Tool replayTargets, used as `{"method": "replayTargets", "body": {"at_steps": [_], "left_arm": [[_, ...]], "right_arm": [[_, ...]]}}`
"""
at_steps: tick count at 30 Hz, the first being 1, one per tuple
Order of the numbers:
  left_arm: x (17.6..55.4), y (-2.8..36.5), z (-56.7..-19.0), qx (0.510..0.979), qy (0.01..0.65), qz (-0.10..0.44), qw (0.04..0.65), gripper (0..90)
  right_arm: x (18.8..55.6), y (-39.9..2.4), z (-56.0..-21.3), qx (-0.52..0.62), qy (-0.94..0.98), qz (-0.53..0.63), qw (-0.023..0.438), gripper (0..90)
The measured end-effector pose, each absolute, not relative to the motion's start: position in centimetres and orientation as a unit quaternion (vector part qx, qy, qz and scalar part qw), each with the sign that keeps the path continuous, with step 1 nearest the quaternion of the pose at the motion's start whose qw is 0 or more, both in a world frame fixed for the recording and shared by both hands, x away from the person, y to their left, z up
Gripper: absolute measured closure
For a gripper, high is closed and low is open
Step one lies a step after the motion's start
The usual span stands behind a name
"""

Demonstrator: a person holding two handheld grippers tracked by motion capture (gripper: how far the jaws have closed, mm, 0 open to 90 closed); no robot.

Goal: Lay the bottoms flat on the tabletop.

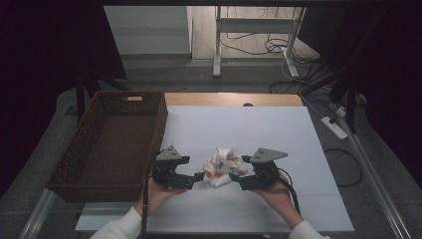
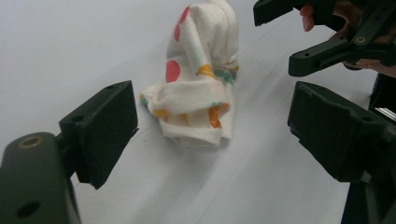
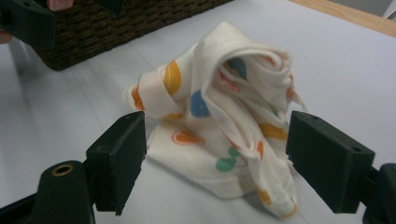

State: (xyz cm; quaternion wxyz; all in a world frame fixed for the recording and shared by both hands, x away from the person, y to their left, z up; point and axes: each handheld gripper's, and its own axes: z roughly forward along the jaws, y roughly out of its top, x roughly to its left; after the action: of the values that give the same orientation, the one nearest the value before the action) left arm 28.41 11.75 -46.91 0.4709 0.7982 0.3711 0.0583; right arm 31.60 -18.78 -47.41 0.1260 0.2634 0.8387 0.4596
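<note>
The high view looks down from six o'clock; both gripper views sit close, facing the same cloth (image 1: pixel 222 166) from opposite sides.

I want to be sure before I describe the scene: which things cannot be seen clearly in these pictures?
- Cloth: its underside and inner folds are hidden by its own crumpled layers in all views, so its full pattern is unclear.
- Basket: the right gripper view cuts it off at the top edge.
- Left gripper, right gripper: in the high view, fingertip contact with the cloth is too small to tell.
</note>
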Motion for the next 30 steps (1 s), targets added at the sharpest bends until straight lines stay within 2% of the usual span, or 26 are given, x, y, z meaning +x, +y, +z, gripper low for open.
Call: {"method": "replayTargets", "body": {"at_steps": [26, 30], "left_arm": [[28.2, 10.8, -47.6, 0.806, 0.369, 0.052, 0.46, 14.9], [28.1, 11.0, -47.7, 0.805, 0.373, 0.053, 0.459, 14.9]], "right_arm": [[33.6, -16.5, -46.5, 0.258, 0.841, 0.458, 0.13, 22.2], [33.9, -16.3, -46.4, 0.259, 0.84, 0.456, 0.136, 25.5]]}}
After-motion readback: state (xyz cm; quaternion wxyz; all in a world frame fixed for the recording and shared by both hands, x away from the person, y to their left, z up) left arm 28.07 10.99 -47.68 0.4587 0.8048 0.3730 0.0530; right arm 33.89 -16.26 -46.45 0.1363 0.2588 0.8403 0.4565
